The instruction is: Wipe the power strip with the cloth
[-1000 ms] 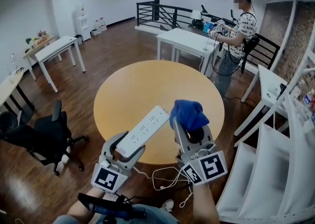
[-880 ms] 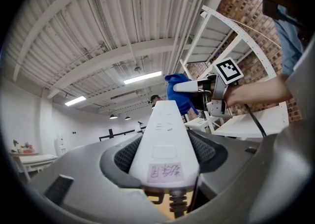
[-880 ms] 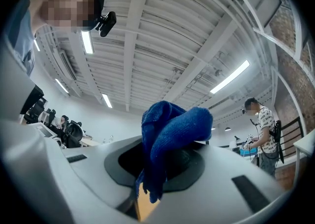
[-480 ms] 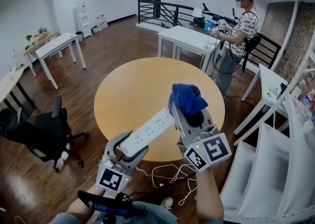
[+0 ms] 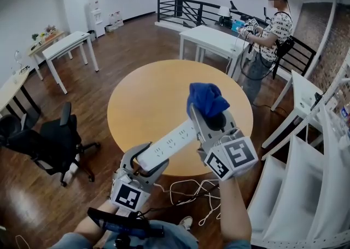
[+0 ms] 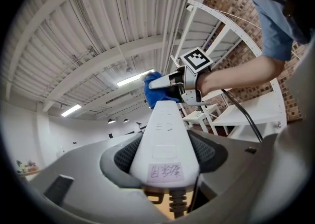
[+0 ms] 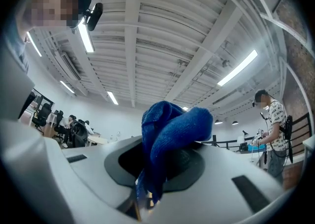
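My left gripper (image 5: 147, 161) is shut on the cord end of a white power strip (image 5: 167, 146), held in the air above the round table's near edge. The strip (image 6: 165, 137) runs up and away between the jaws in the left gripper view. My right gripper (image 5: 206, 112) is shut on a bunched blue cloth (image 5: 206, 100), which sits against the strip's far end. In the right gripper view the cloth (image 7: 170, 134) bulges out from between the jaws. The strip's white cord (image 5: 186, 190) hangs down in loops.
A round wooden table (image 5: 158, 100) lies below both grippers. A black office chair (image 5: 52, 146) stands at the left. White tables (image 5: 216, 40) and a standing person (image 5: 270, 34) are at the back; white shelving (image 5: 306, 187) is at the right.
Both grippers have come together: the cloth, apart from the strip a second ago, is now at the strip's far end. The right gripper has risen and shifted left.
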The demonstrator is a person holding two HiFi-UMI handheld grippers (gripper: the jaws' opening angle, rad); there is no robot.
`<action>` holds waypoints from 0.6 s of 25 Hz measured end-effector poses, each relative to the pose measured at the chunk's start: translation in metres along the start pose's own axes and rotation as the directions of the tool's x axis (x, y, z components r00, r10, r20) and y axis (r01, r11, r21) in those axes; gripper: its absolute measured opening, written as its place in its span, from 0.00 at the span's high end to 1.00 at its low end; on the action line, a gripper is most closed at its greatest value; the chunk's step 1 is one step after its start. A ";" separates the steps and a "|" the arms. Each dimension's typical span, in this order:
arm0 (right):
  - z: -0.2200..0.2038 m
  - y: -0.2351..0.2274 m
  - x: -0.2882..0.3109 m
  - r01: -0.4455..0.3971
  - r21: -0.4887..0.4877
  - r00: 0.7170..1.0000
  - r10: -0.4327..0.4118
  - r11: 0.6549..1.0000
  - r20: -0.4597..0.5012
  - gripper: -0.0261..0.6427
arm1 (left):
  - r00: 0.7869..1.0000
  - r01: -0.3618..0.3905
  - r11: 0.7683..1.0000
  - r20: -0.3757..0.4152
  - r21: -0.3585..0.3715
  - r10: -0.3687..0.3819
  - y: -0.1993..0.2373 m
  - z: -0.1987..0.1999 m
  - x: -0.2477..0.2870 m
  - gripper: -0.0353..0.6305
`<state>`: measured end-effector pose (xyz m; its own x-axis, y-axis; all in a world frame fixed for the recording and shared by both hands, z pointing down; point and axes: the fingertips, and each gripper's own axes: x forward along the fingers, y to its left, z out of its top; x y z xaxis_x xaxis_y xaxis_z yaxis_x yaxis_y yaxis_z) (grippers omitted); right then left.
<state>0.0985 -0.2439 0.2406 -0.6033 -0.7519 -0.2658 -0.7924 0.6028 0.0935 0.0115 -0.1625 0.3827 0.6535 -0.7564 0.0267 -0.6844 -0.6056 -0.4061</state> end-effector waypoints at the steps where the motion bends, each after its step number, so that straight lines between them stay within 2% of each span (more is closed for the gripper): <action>1: 0.000 0.000 0.001 -0.002 -0.004 1.000 0.002 1.000 -0.005 0.85 | 1.000 0.001 1.000 -0.002 0.004 -0.001 0.000 0.000 0.000 0.50; 15: -0.004 0.015 0.013 -0.038 -0.022 0.998 0.037 0.999 -0.047 0.85 | 1.000 0.005 0.995 -0.014 0.095 -0.004 -0.006 0.001 0.006 0.50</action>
<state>0.0787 -0.2454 0.2422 -0.6360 -0.7406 -0.2167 -0.7705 0.6251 0.1249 0.0197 -0.1627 0.3848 0.6516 -0.7574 0.0407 -0.6473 -0.5833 -0.4906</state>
